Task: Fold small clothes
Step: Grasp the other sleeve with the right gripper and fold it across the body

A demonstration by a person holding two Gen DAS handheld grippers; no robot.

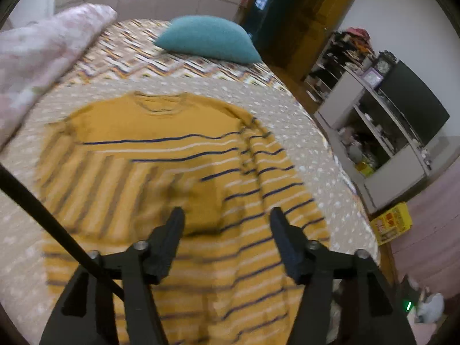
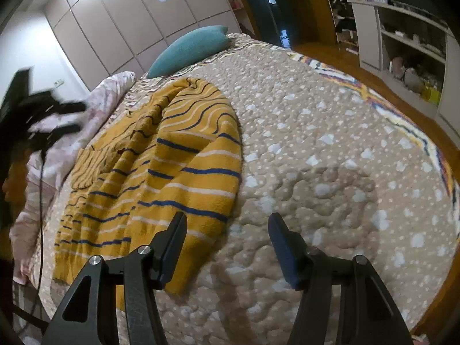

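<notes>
A mustard-yellow sweater [image 1: 161, 155] with navy and white stripes lies on the bed, collar away from me. Its left sleeve is folded across the chest; the right sleeve runs down its right side. My left gripper [image 1: 227, 215] is open and empty, hovering above the sweater's lower middle. In the right wrist view the sweater [image 2: 172, 169] lies at left, its sleeve edge rumpled. My right gripper [image 2: 227, 221] is open and empty, low over the bedspread just right of the sweater's edge. The left gripper [image 2: 66, 118] shows blurred at the far left of that view.
The bed has a beige dotted quilt [image 2: 316, 143] with a zigzag cover behind it. A teal pillow [image 1: 207, 38] lies at the head, a pink floral duvet [image 1: 37, 54] at left. White shelves [image 1: 382, 132] and a yellow box [image 1: 392, 222] stand right of the bed.
</notes>
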